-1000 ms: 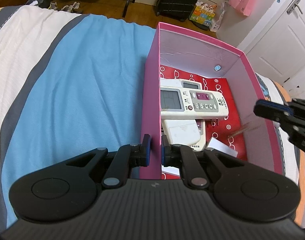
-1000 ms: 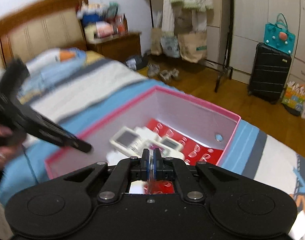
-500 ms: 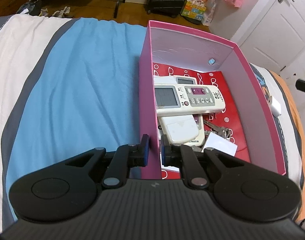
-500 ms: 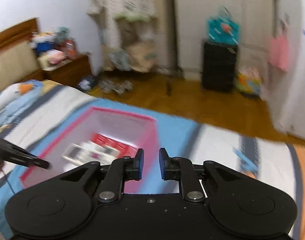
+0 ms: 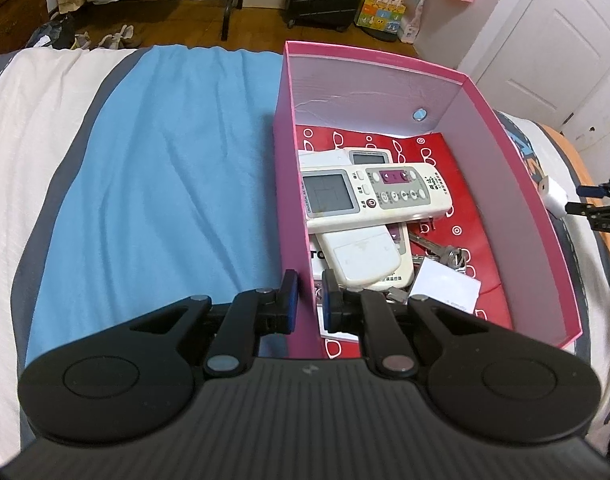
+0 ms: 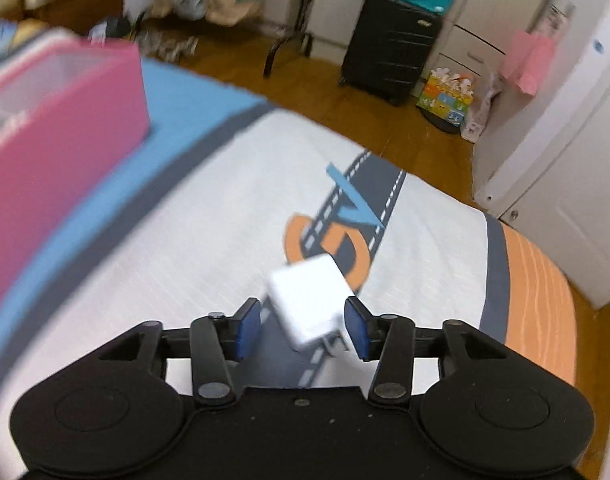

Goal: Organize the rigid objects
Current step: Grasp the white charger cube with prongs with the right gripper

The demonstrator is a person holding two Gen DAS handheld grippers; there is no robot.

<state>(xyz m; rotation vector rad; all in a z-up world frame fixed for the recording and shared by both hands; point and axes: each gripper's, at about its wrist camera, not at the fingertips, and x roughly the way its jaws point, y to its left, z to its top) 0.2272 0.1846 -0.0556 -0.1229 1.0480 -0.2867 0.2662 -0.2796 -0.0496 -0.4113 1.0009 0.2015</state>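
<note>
Left gripper [image 5: 307, 300] clamps box [image 5: 291, 184] wall; right gripper [image 6: 303, 330], jaws open around charger [image 6: 309, 306], may pinch off-centre and twist it.

Wooden floor [image 5: 261, 16], black suitcase [image 6: 389, 58], white door [image 5: 545, 32].

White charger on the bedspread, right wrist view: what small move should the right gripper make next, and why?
Probably close the right gripper on the white charger. The charger lies on the bedspread between the open fingers, neither pad clearly touching it, prongs toward the camera. The left gripper clamps the pink box wall, steadying it for a drop-in beside the remotes.
</note>
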